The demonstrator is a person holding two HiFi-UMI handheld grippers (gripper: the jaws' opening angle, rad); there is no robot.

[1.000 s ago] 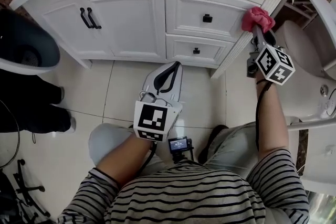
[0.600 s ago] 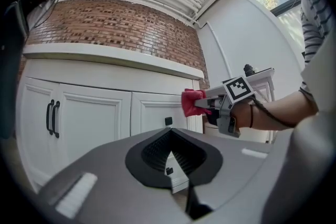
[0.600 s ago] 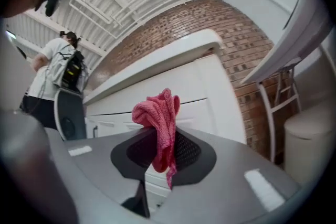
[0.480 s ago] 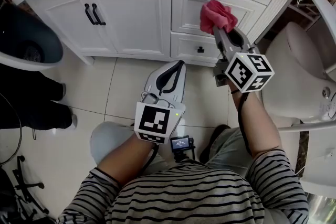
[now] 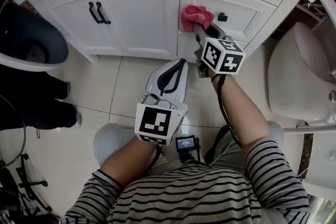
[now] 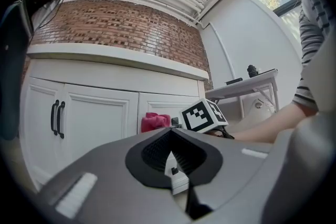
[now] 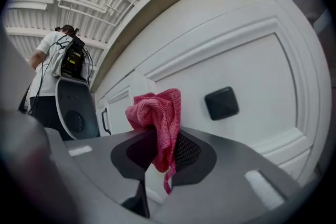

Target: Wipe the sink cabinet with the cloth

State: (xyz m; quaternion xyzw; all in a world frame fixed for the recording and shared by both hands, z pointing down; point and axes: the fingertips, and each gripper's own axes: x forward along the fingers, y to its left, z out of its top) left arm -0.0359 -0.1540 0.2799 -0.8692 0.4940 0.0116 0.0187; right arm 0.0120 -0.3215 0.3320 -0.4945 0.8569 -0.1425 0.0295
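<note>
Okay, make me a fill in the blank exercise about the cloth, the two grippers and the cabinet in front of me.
The pink cloth is clamped in the ____ hand-held gripper. It is held against the upper drawer, to the ____ of the black knob. The left hand-held gripper has its jaws ____, with nothing between them. The doors carry ____ black bar handles.
Missing words: right; left; shut; two.

The cloth (image 5: pixel 195 16) sits against the upper drawer (image 5: pixel 249 9) of the sink cabinet (image 5: pixel 142 13), left of its knob (image 5: pixel 222 17). The left gripper (image 5: pixel 179 64) lies before the cabinet.
</note>
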